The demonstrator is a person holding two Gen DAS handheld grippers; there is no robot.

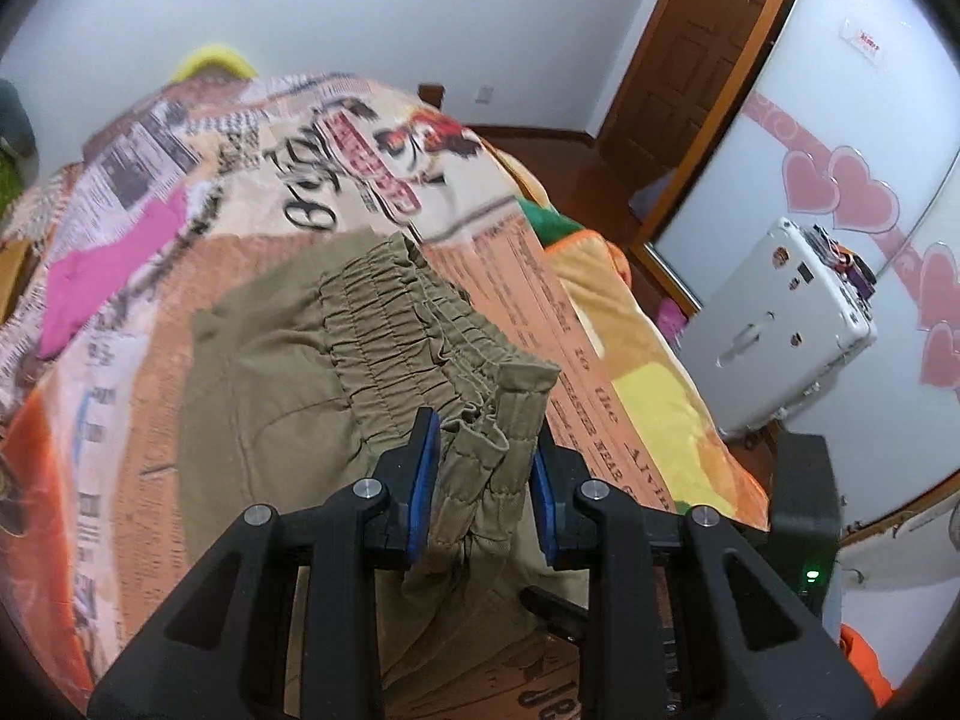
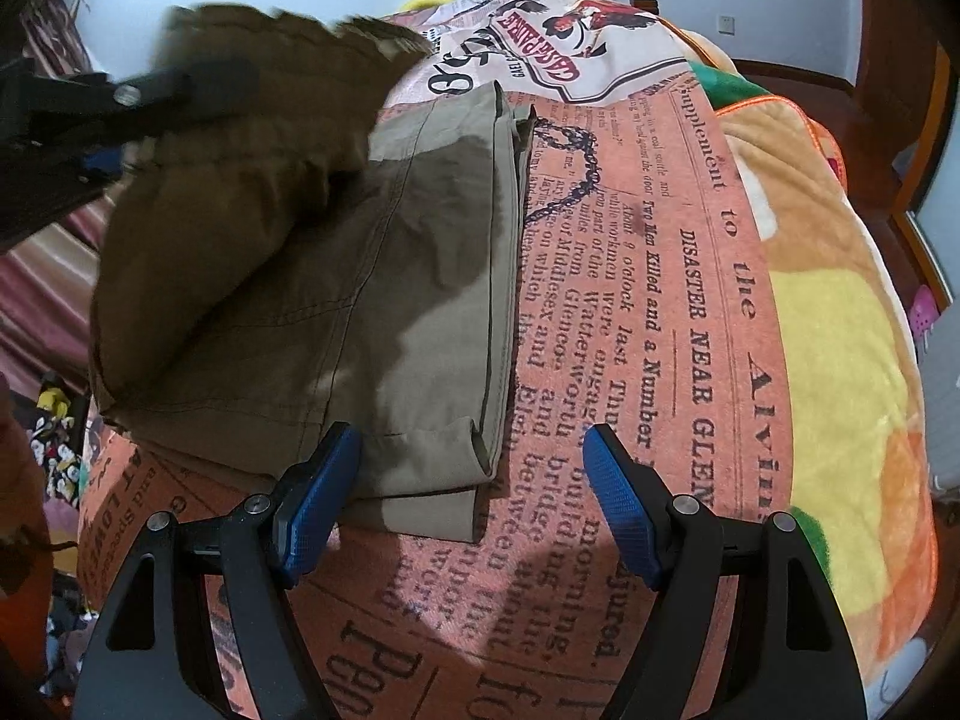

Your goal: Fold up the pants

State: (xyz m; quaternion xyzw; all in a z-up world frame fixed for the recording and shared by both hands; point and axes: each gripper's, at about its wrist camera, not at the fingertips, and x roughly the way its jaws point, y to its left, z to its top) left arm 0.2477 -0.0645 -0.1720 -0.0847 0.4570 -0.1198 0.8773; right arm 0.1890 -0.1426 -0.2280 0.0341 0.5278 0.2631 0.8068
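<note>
Left gripper (image 1: 483, 480): clamped on the bunched cuffs of the pants (image 1: 336, 360), held over the waistband; right gripper (image 2: 471, 498): wide, empty, at the folded edge on the blanket (image 2: 660, 312). We judge the end-to-end fold under way; next we lay the cuffs square. Nearby: pink cloth (image 1: 114, 264), white case (image 1: 780, 324); neither obstructs.
</note>
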